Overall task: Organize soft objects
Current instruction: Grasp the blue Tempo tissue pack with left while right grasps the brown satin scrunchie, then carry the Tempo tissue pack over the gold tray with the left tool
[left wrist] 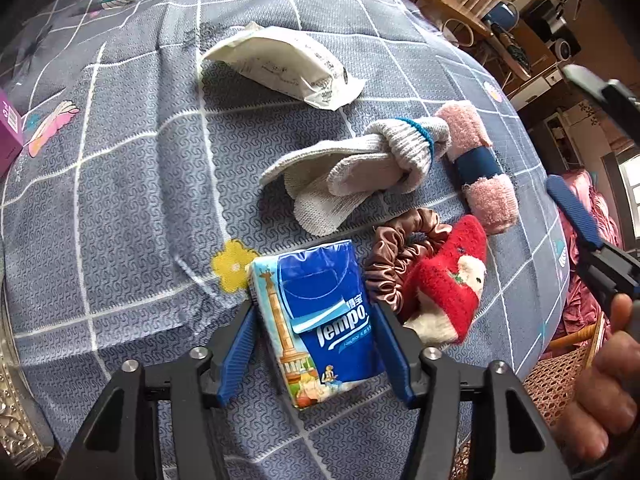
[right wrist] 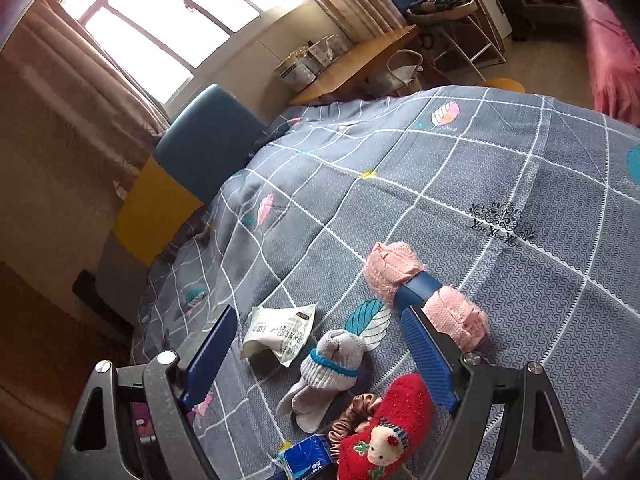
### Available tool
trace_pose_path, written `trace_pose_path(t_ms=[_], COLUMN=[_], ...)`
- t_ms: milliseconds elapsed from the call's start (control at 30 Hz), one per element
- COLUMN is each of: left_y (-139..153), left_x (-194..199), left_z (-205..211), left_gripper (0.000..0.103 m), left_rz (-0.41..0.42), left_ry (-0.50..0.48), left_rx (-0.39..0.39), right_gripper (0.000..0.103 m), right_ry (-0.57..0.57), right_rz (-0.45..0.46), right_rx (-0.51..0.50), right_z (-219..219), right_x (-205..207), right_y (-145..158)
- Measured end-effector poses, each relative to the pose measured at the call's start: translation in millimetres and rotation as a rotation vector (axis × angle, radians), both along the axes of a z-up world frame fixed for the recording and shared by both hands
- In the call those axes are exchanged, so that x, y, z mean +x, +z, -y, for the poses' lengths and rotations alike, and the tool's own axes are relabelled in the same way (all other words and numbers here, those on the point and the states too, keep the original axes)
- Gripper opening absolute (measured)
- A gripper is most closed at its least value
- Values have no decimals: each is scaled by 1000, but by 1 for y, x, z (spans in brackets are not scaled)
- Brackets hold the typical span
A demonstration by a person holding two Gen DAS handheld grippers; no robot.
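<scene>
A blue Tempo tissue pack [left wrist: 324,320] lies on the grey checked bedspread [left wrist: 120,184], between the two fingers of my left gripper [left wrist: 314,312]; the jaws stand apart beside it, with small gaps. Next to it lie a brown satin scrunchie [left wrist: 400,256], a red fuzzy sock [left wrist: 448,288], a grey rolled sock pair [left wrist: 368,168], a pink towel roll with a blue band [left wrist: 480,164] and a white wipes packet [left wrist: 280,64]. My right gripper [right wrist: 320,316] is open and empty above these items; the red sock [right wrist: 384,432] is near its lower right finger.
A purple box [left wrist: 8,128] sits at the bed's left edge. A wooden table [right wrist: 360,64] with jars, a folding chair [right wrist: 436,4] and a window [right wrist: 168,20] stand beyond the bed. A pink cloth [right wrist: 608,48] hangs at right.
</scene>
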State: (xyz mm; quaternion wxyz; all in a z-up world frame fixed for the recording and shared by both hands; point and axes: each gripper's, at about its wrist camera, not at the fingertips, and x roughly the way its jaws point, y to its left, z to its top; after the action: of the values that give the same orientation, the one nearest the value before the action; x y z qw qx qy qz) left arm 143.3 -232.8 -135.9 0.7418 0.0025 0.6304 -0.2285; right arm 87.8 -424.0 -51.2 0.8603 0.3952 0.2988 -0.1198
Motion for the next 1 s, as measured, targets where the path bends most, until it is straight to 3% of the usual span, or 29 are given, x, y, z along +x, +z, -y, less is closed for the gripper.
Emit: trace_pose_path(t_ms=[100, 200, 367, 500, 667, 700, 733, 767, 800, 833, 900, 933, 1000], left_y=[11, 27, 30, 11, 2, 0, -1, -1, 0, 0, 0, 0, -1], left_x=[-6, -13, -27, -32, -34, -33, -32, -32, -32, -33, -34, -34, -34], left_z=[-17, -42, -79, -100, -112, -115, -117, -118, -118, -118, -117, -117, -119], left_gripper=[55, 55, 55, 55, 56, 56, 56, 56, 56, 56, 56, 56, 56], left_rz=[54, 125, 212, 194, 196, 189, 182, 180, 178, 178, 186, 189, 185], left_ry=[-8, -9, -36, -36, -15, -8, -4, -3, -3, -1, -5, -4, 0], left_rx=[-30, -29, 20, 42, -9, -21, -35, -42, -46, -50, -46, -46, -50], right_gripper=[85, 84, 83, 83, 81, 75, 39, 11, 8, 11, 47, 75, 78], right_ry=[67, 176, 353, 470, 517, 517, 523, 540, 551, 558, 566, 555, 538], right_rz=[-61, -197, -419, -504, -578, -568, -534, -493, -459, -427, -380, -373, -377], right_rx=[0, -21, -175, -303, -410, -435, -445, -415, -377, -332, -238, -225, -267], right_z=[-8, -22, -59, -88, -102, -104, -105, -104, -102, -100, -93, -91, -92], right_x=[13, 32, 54, 59, 60, 59, 57, 57, 57, 56, 56, 55, 52], right_y=[-8, -24, -51, -63, -73, -70, -65, -60, -57, -55, -54, -53, -52])
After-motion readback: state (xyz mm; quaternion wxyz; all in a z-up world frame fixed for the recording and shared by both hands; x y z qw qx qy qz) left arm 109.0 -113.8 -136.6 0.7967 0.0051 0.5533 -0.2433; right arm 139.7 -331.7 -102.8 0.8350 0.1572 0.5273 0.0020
